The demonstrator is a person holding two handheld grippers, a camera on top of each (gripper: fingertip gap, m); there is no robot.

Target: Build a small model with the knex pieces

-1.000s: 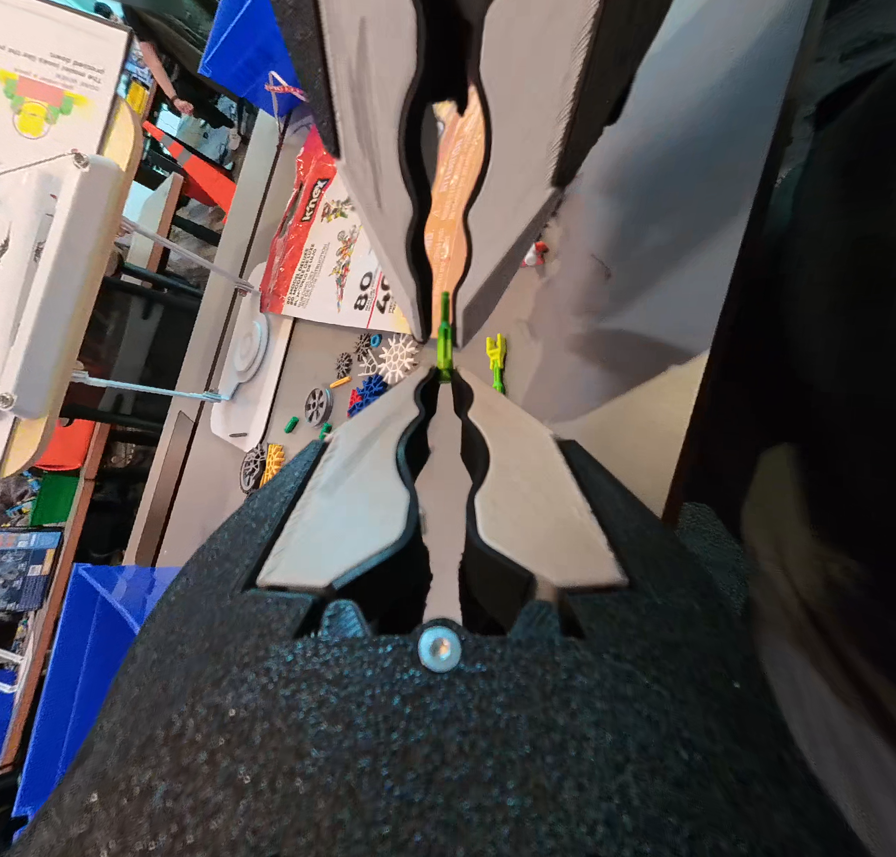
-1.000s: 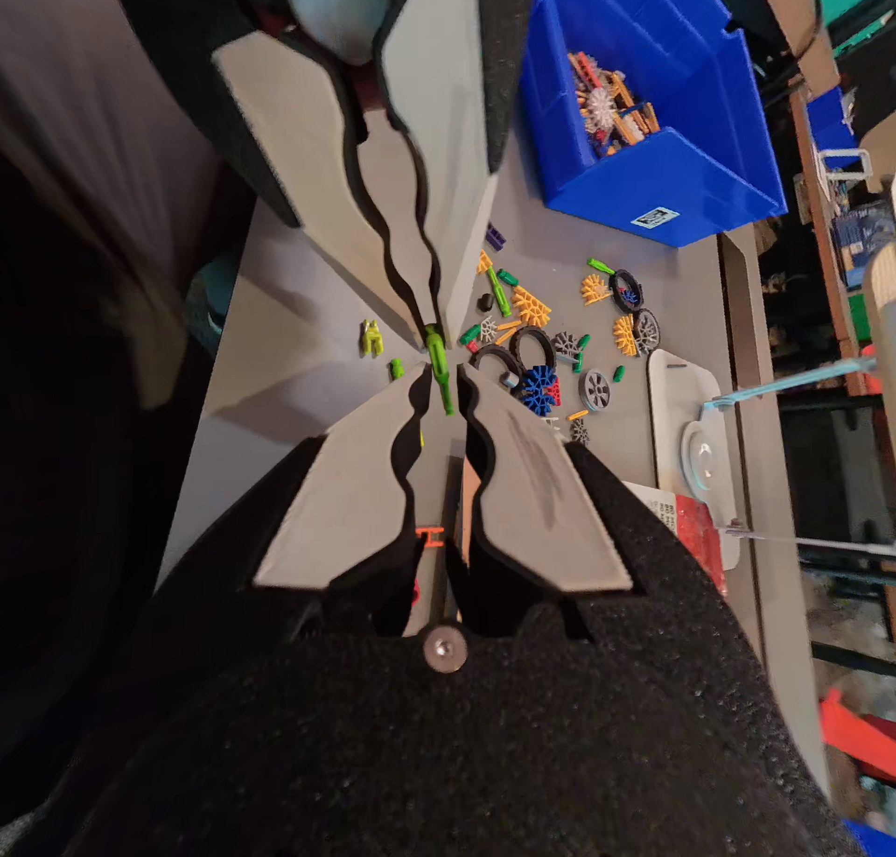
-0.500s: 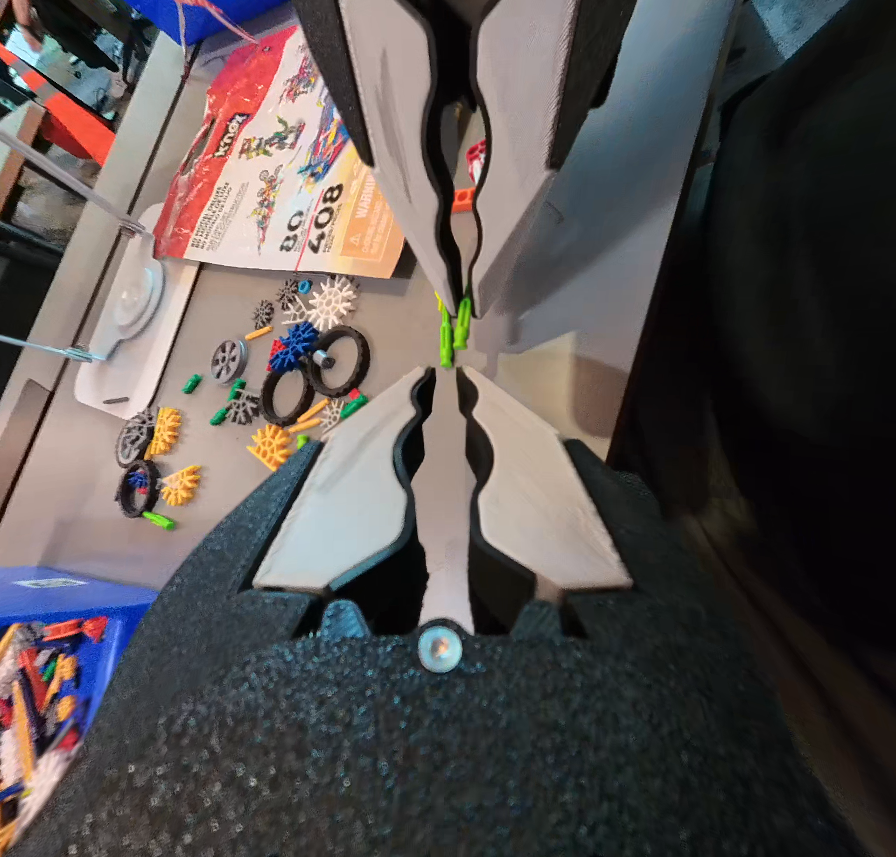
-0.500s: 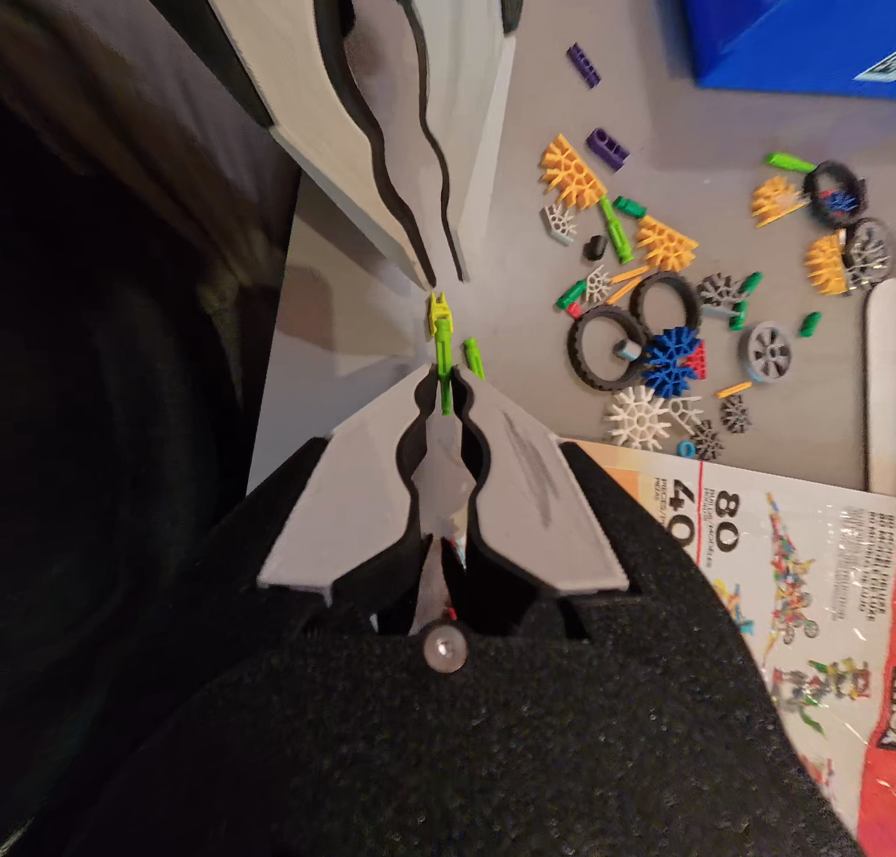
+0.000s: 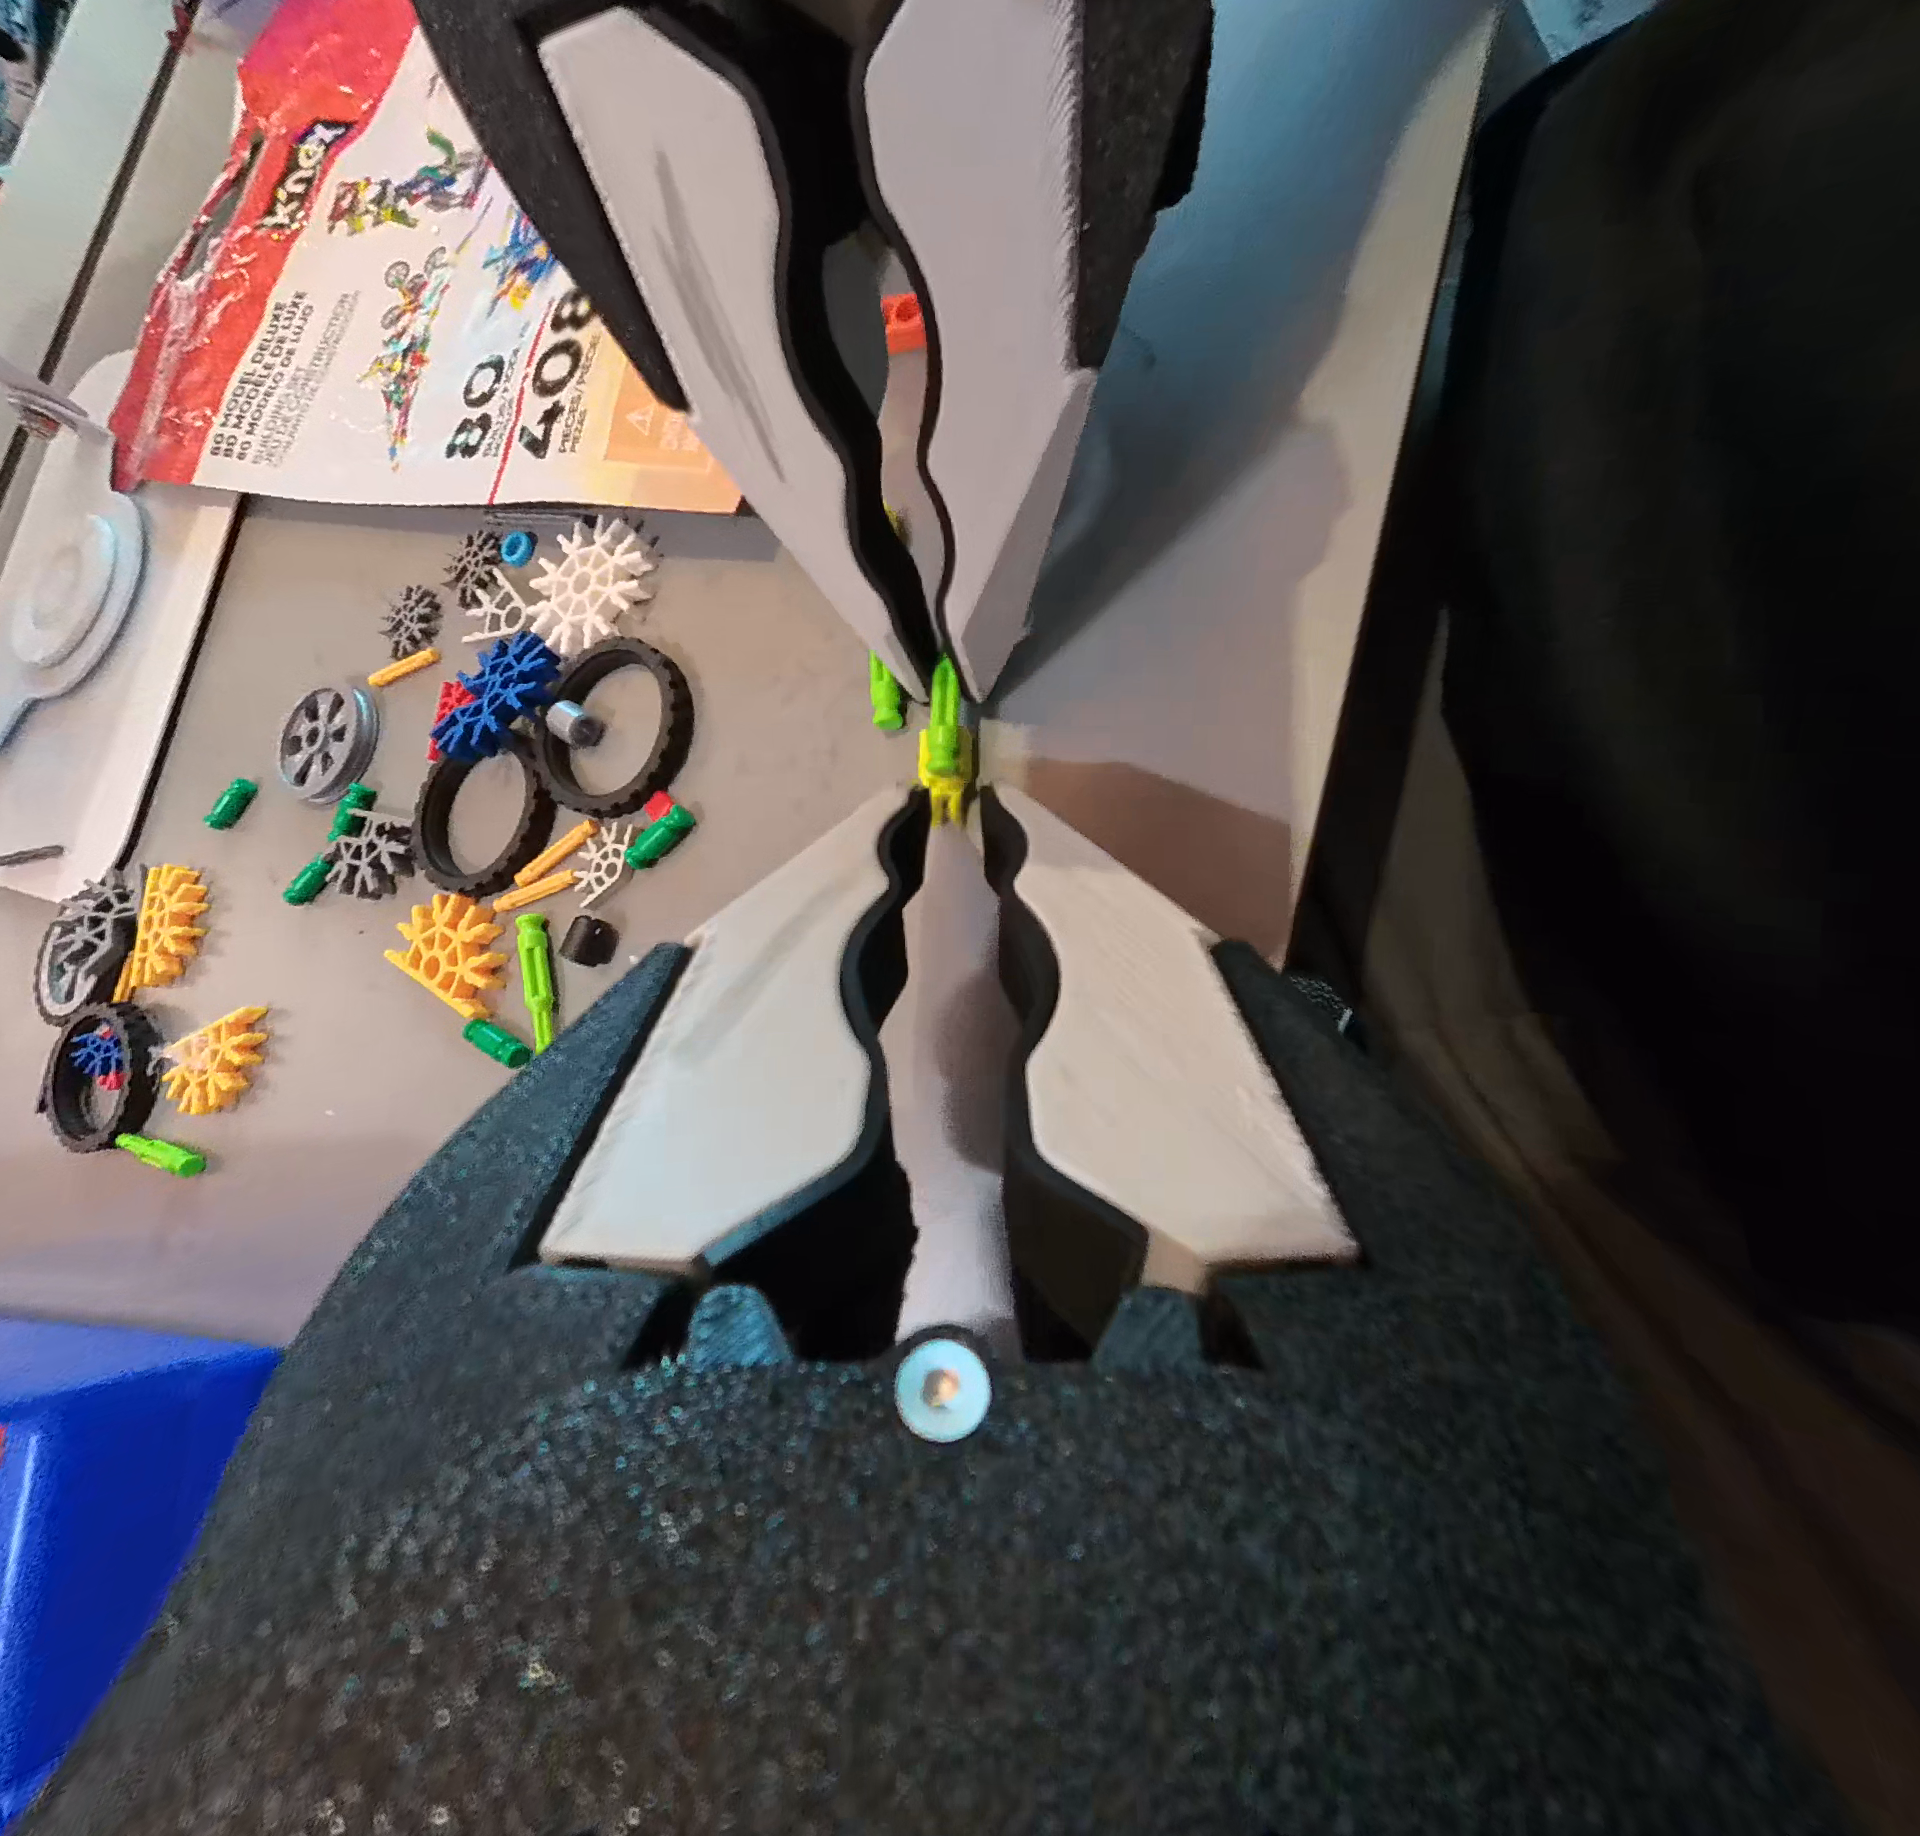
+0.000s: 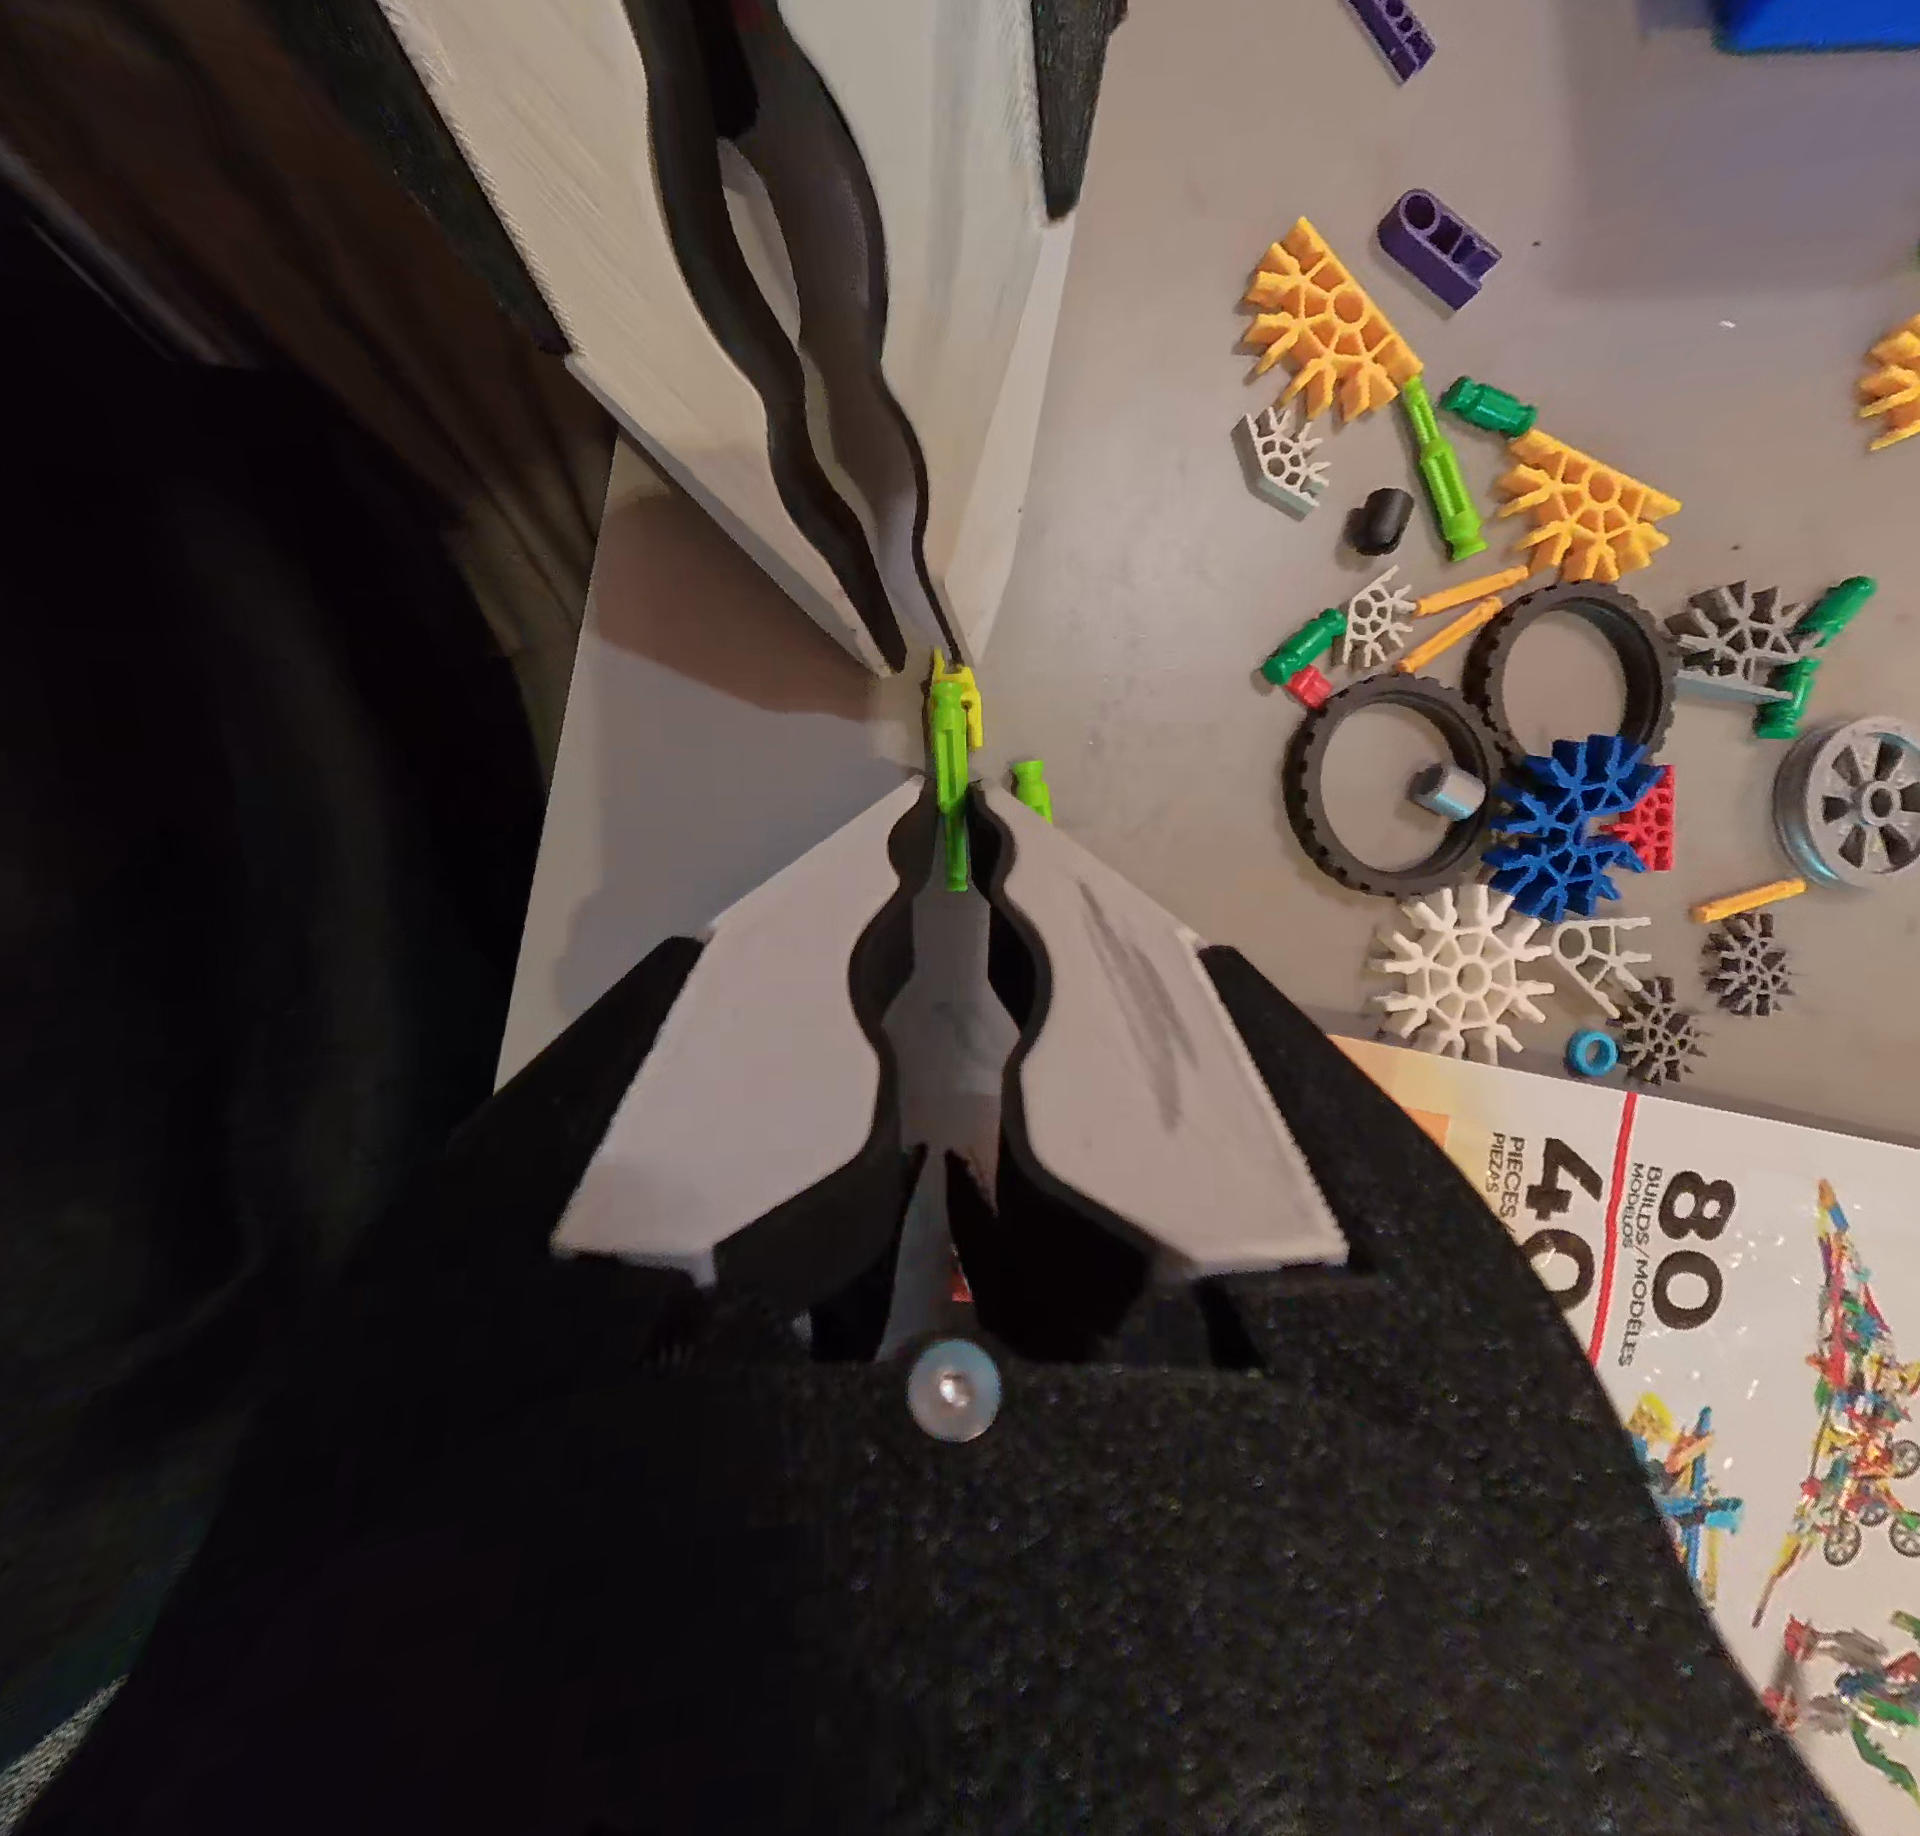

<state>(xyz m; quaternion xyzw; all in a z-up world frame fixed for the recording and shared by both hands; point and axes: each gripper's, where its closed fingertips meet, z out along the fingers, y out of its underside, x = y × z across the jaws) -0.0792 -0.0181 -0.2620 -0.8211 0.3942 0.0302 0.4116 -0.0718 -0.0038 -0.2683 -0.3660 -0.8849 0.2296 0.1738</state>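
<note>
Since half a second earlier, you brought the two claws tip to tip and the two small pieces together, where they had sat slightly apart.

Your left gripper [image 5: 943, 810] was clenched on a small yellow clip [image 5: 945, 770], at the centre of the left wrist view. Your right gripper [image 6: 954, 807] was clenched on a lime green rod [image 6: 950, 747], at the centre of the right wrist view; most of the rod stuck out past the tips, and its far end sat in or against the clip. Whether the rod was fully seated in the clip I could not tell.

Both pieces looked like hard, light plastic, stiff but thin, so they would likely twist or pop out of a pinch if pushed off-line. The clip was best gripped by its flat sides, the rod near its middle.

Both pieces hung over the grey table [image 6: 1143, 176], near its edge on the dark side of each view. A second lime green rod [image 6: 1033, 784] lay on the table just beside your right claw. To the right in the right wrist view lay loose parts: black tyres [image 6: 1387, 784], a blue connector [image 6: 1558, 825], a white snowflake connector [image 6: 1460, 976] and yellow fan connectors [image 6: 1320, 321]. A printed booklet [image 6: 1704, 1371] filled the lower right corner.
</note>
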